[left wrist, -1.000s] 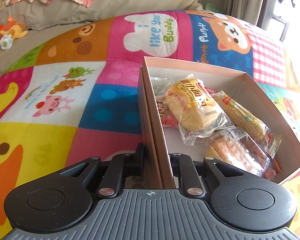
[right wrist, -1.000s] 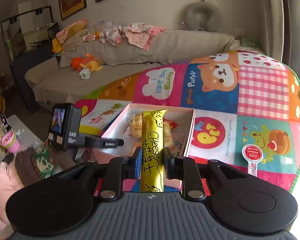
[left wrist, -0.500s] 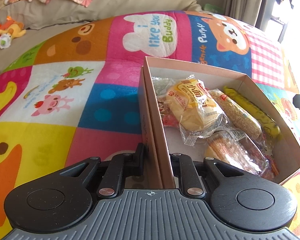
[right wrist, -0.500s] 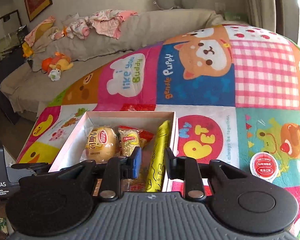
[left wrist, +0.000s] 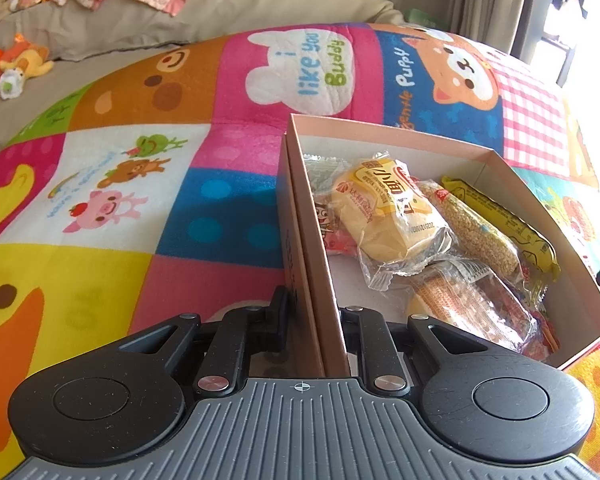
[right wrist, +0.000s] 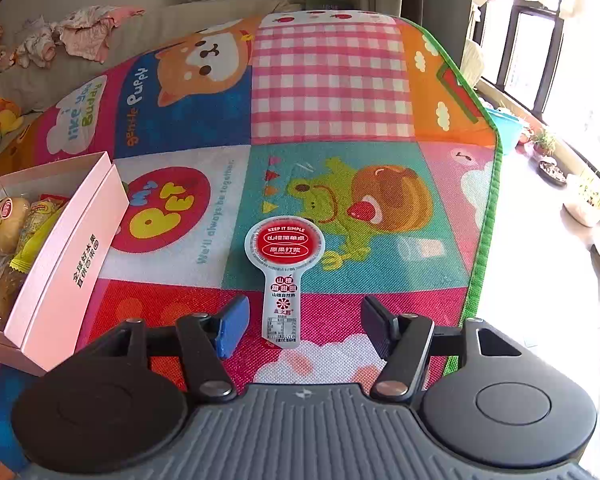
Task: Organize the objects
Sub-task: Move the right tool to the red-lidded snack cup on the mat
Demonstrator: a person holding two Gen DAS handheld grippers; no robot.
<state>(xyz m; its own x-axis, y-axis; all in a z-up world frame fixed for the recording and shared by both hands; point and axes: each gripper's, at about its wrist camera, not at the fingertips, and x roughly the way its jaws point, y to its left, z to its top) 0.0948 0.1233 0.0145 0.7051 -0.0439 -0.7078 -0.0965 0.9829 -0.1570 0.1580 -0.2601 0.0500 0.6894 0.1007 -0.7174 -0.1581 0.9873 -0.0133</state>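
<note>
Snacks fill the pink box (left wrist: pixel 496 160) in the left wrist view: a bread roll (left wrist: pixel 388 216), a grain bar (left wrist: pixel 476 232) and a yellow cheese stick (left wrist: pixel 500 220) along the far wall, while the left gripper (left wrist: pixel 314 320) is clamped on the box's near side wall. In the right wrist view the right gripper (right wrist: pixel 300 322) hovers over the cartoon play mat (right wrist: pixel 332 80), its jaws having just been opening and standing apart with nothing pinched, the tail of a red-lidded jelly cup (right wrist: pixel 284 256) lying flat on the mat between them and the box just to the left.
</note>
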